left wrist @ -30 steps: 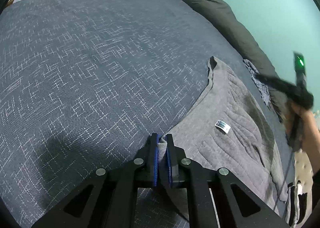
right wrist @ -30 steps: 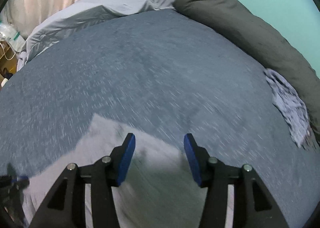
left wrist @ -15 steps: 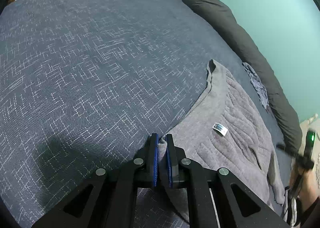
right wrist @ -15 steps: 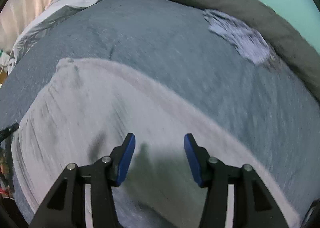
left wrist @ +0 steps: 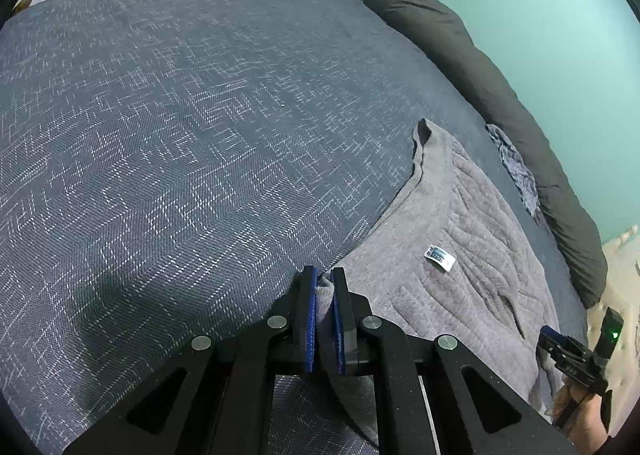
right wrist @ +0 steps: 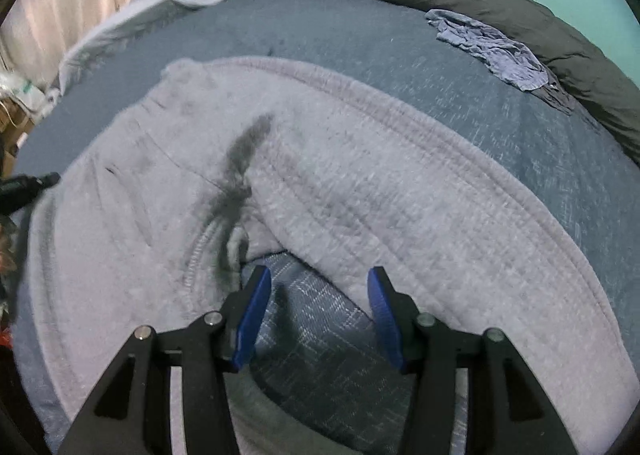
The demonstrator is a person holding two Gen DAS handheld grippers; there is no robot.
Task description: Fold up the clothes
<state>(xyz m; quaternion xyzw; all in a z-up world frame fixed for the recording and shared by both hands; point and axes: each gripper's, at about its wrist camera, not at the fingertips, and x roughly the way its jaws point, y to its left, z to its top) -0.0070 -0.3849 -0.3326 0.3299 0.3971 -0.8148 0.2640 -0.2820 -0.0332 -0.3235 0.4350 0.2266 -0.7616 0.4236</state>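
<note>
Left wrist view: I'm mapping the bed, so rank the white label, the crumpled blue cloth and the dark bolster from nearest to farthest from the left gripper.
1. White label, on the grey garment, right of the left gripper.
2. Crumpled blue cloth, farther right.
3. Dark bolster, along the wall.

Both grippers are the same build: matte black angular frames with triangular cutouts in the arms and round silver screw heads dotted along the linkages. The left gripper (left wrist: 323,319) has flat blue pads lining the inner faces of its fingers, and the right gripper (right wrist: 319,319) has the same blue pads (right wrist: 253,319). Seen from the left wrist view, the right unit also carries a small black box with a green LED (left wrist: 614,334) lit on it.
</note>
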